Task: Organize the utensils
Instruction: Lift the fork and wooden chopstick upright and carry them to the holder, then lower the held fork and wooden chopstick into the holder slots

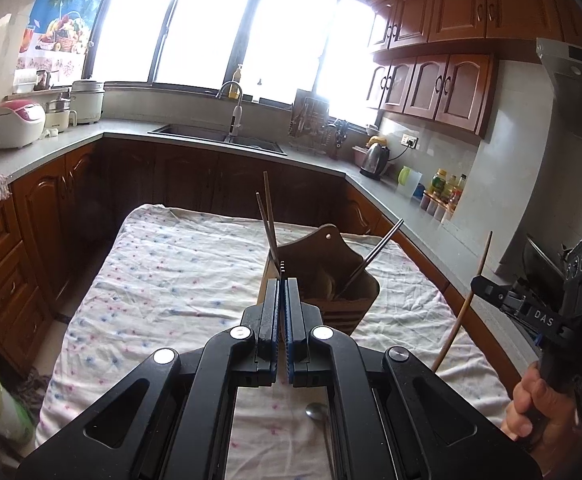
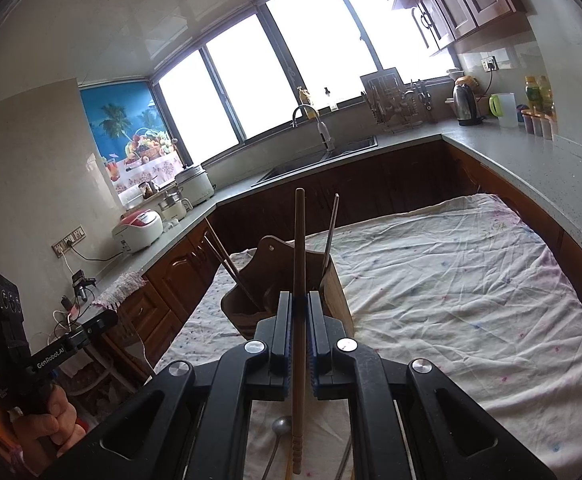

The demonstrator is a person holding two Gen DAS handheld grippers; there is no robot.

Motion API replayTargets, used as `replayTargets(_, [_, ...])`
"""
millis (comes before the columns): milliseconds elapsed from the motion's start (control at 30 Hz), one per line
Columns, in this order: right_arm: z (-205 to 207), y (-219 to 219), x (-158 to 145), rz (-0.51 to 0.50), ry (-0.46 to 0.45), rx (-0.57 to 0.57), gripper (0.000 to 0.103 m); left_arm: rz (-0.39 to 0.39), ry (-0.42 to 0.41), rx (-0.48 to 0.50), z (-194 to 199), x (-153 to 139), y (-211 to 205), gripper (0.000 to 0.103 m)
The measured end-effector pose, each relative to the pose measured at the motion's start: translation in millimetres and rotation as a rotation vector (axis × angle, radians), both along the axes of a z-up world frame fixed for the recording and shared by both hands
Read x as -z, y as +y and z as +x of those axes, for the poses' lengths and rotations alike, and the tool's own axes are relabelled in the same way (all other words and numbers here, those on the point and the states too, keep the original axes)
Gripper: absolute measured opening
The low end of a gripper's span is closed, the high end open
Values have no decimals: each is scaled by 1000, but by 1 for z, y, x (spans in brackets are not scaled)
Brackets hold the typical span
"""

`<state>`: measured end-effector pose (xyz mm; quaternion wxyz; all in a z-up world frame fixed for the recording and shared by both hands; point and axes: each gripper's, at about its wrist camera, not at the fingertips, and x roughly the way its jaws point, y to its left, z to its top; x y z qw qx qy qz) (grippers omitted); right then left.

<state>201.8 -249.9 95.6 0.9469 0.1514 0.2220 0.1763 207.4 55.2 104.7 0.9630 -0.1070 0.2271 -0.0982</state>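
A wooden utensil holder (image 1: 331,276) (image 2: 275,276) stands on the table's flowered cloth (image 1: 171,272) (image 2: 451,280). Wooden chopsticks (image 1: 269,220) and a dark pair (image 1: 375,256) stick out of it. My left gripper (image 1: 283,280) is shut with nothing in it, just in front of the holder. It shows at the far left of the right wrist view (image 2: 109,318). My right gripper (image 2: 299,294) is shut on one wooden chopstick (image 2: 299,248), held upright near the holder. The left wrist view shows both at the right (image 1: 475,282). A metal spoon (image 1: 317,410) (image 2: 283,426) lies on the cloth below the grippers.
A grey counter (image 1: 71,144) with dark wooden cabinets wraps around the table. It carries a sink with a tap (image 1: 233,120), a dish rack (image 1: 311,120), a kettle (image 1: 375,158), bottles (image 1: 447,188) and a rice cooker (image 1: 15,124). A hand (image 1: 531,404) holds the right gripper's handle.
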Motion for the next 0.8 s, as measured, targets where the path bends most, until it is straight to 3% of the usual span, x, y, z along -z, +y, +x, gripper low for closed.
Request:
replayTargets(533, [69,-1,-42,86,-173,95,6,65,-155,-123,81,-48,-5,1])
replayTargets(800, [100,11,-39,67,-234,142,6,167,-179,-182,121,-32,-26,1])
